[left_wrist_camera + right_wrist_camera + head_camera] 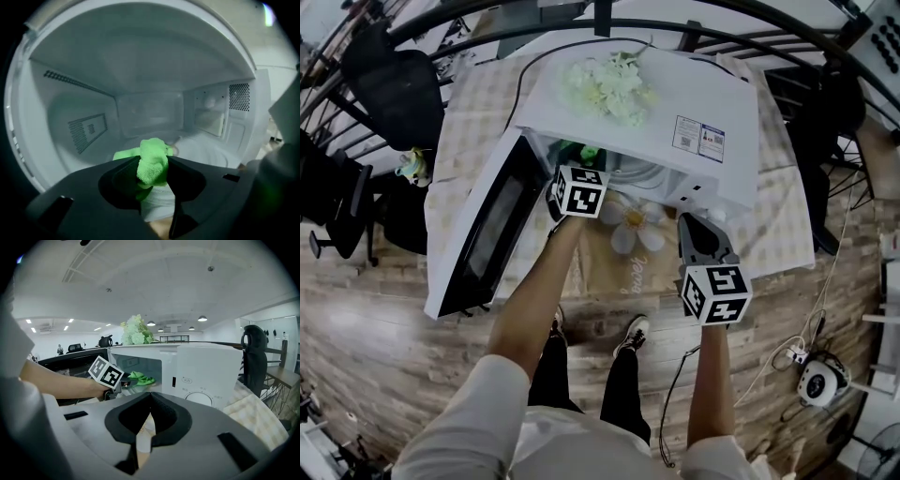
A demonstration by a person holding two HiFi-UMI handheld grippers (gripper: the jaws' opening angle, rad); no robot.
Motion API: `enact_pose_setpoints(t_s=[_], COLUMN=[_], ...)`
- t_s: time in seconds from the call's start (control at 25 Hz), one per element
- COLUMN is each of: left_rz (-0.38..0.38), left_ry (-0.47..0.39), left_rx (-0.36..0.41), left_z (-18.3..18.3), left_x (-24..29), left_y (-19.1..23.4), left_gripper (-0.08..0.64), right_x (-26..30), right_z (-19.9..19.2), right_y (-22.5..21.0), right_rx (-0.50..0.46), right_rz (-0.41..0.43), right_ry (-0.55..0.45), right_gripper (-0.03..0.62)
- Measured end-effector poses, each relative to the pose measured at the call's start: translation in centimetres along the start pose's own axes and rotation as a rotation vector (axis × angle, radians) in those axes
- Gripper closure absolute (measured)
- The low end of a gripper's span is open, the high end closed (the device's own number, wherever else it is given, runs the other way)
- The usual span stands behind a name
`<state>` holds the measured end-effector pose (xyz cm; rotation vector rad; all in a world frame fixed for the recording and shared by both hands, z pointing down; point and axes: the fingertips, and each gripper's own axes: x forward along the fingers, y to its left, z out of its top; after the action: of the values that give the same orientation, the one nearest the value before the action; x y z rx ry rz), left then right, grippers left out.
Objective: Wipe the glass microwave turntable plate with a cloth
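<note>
In the left gripper view my left gripper [153,161] is shut on a bright green cloth [152,161] inside the white microwave's cavity. The glass turntable plate [211,150] lies on the cavity floor, just beyond and to the right of the cloth. From the head view, the left gripper [581,167] reaches into the microwave [675,103] and the cloth [589,153] shows at the opening. My right gripper [694,223] hangs in front of the control panel, shut and holding nothing. The right gripper view shows its jaws [150,401] closed, with the cloth [140,378] in the cavity ahead.
The microwave door [483,230] stands open to the left. White flowers [609,84] lie on top of the oven. A flower-print mat [633,225] covers the checked tablecloth [783,225] in front. Dark chairs [389,89] stand at the far left.
</note>
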<state>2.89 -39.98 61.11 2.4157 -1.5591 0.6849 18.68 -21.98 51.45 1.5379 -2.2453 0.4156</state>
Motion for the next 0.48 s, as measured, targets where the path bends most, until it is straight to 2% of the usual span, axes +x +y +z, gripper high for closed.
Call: enact_pose_setpoints(t_s=[0.12,0.2,0.48], left_rz=[-0.066,-0.121,-0.367], left_ry=[0.023,0.022,-0.005], left_rx=[0.124,0.172,0.21], left_z=[0.6,0.9,2.0], left_x=[0.9,1.2,1.1], left_y=[-3.1,-5.5,-13.6], left_gripper=[0.397,0.399,0.4], right_x=[0.0,-0.1,-0.5], right_z=[-0.5,-0.8,-1.1], right_y=[-0.3,-0.5,-1.0], right_rx=[-0.003,-0.005,-0.005], right_rz=[-0.001,0.0,-0.008], right_ry=[0.012,0.017,0.024], right_gripper=[0.578,0.578,0.578])
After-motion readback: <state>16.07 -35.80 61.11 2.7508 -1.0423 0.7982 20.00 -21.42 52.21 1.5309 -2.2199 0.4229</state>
